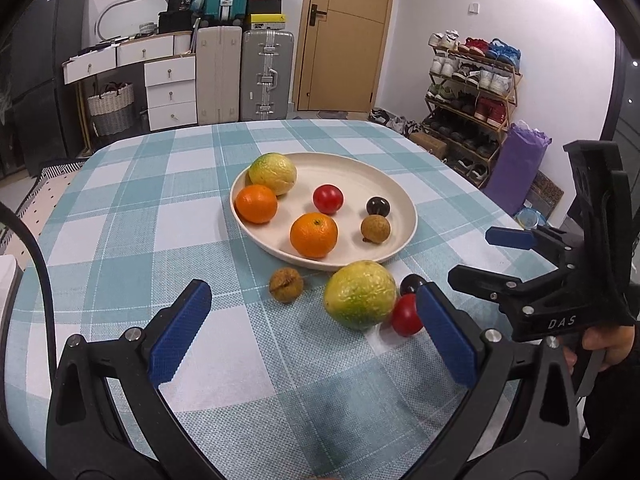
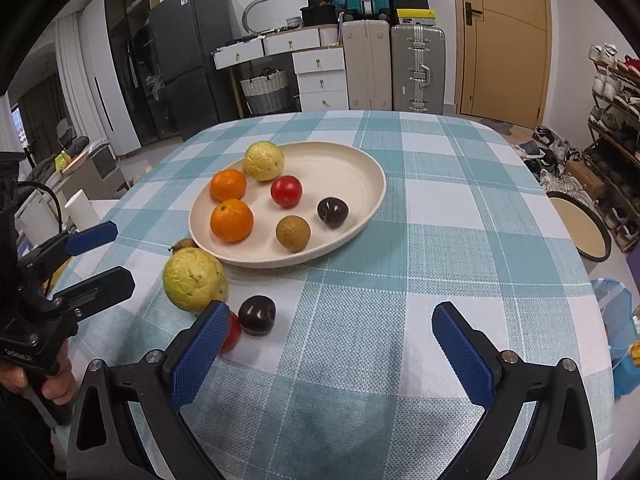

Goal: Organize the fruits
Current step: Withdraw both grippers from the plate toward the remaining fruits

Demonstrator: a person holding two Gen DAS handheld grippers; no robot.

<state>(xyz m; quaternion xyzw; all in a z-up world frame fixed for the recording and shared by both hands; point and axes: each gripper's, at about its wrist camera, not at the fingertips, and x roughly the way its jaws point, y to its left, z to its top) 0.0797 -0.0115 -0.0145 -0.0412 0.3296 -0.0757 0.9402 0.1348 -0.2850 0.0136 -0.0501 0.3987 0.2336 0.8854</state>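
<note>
A cream plate (image 1: pixel 400 200) (image 2: pixel 352 168) on the checked tablecloth holds two oranges, a yellow-green fruit, a red tomato, a dark plum and a brown longan. Four fruits lie on the cloth in front of it: a large yellow-green fruit (image 1: pixel 360 294) (image 2: pixel 194 278), a brown longan (image 1: pixel 285 285) (image 2: pixel 184 245), a dark plum (image 1: pixel 412 283) (image 2: pixel 257 315) and a red tomato (image 1: pixel 405 316) (image 2: pixel 234 334), half hidden behind a finger in the right wrist view. My left gripper (image 1: pixel 313 288) (image 2: pixel 122 254) is open and empty, just short of the loose fruits. My right gripper (image 2: pixel 329 310) (image 1: pixel 471 255) is open and empty, to their right.
The two grippers hover close together over the near part of the table. A round stool (image 2: pixel 580 224) and a blue bag (image 2: pixel 612 320) stand past the table's right edge. Suitcases (image 1: pixel 266 76), drawers and a shoe rack (image 1: pixel 472 92) line the far walls.
</note>
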